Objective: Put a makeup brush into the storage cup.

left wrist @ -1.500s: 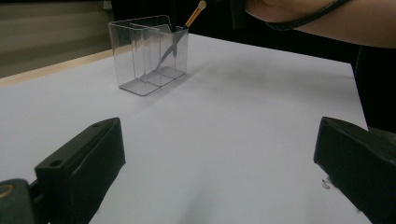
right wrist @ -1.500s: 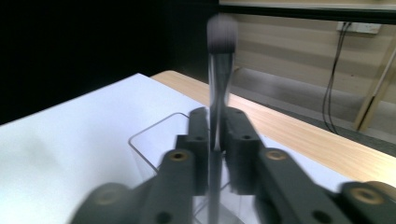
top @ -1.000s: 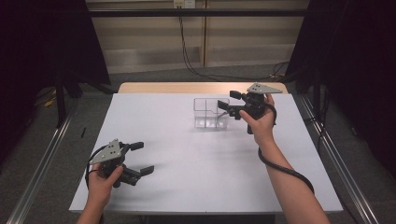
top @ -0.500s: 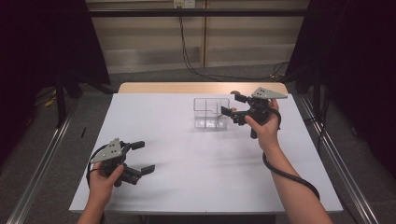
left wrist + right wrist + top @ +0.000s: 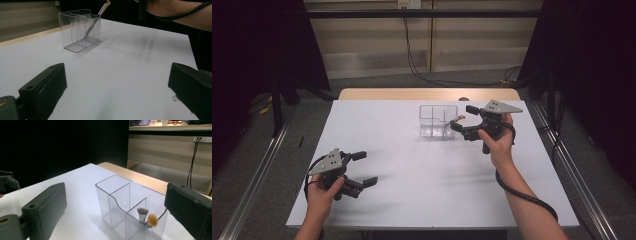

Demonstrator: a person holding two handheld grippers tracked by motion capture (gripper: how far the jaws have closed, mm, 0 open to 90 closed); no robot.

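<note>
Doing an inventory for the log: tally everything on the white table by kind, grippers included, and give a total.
Clear acrylic organizer: 1
Makeup brushes standing in the organizer: 2, a grey-tipped brush and an orange-tipped brush
Handheld grippers: 2, the left gripper and the right gripper, both with jaws open and nothing between them
Total: 5

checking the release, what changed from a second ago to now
The right gripper has drawn back from the clear organizer toward the table's right side, its jaws just opening with nothing between them. The makeup brush leans in the organizer's compartment nearest that gripper, let go. The left gripper, open, the organizer and the white table stayed as they were.
</note>
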